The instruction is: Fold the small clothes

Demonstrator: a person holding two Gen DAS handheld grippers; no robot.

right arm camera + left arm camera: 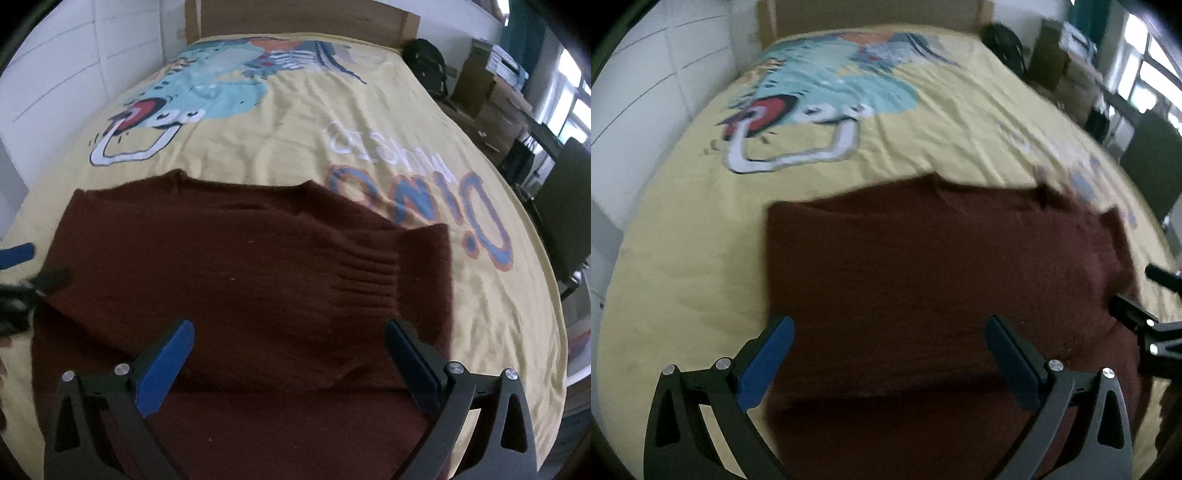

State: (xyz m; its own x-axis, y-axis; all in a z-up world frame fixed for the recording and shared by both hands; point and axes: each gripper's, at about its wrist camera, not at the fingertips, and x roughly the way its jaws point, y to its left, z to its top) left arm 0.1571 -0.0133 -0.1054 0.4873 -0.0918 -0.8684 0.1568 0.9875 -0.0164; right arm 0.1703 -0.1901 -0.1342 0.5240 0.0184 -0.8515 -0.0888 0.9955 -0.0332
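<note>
Both hand-held grippers, left (890, 328) and right (290, 330), hang with fingers spread apart, gripping nothing, over a dark red sweater (236, 266). It lies partly folded, sleeve across its body, on the yellow cartoon-print bed (295, 122).

Sweater (236, 266) lies on the bedspread (295, 122) (headboard (295, 18) behind).

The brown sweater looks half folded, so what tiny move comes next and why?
Probably lower both open grippers to pinch the near edge of the brown sweater. The left gripper and right gripper hover above it holding nothing, and one ribbed sleeve already lies folded across the body on the yellow bedspread.
</note>
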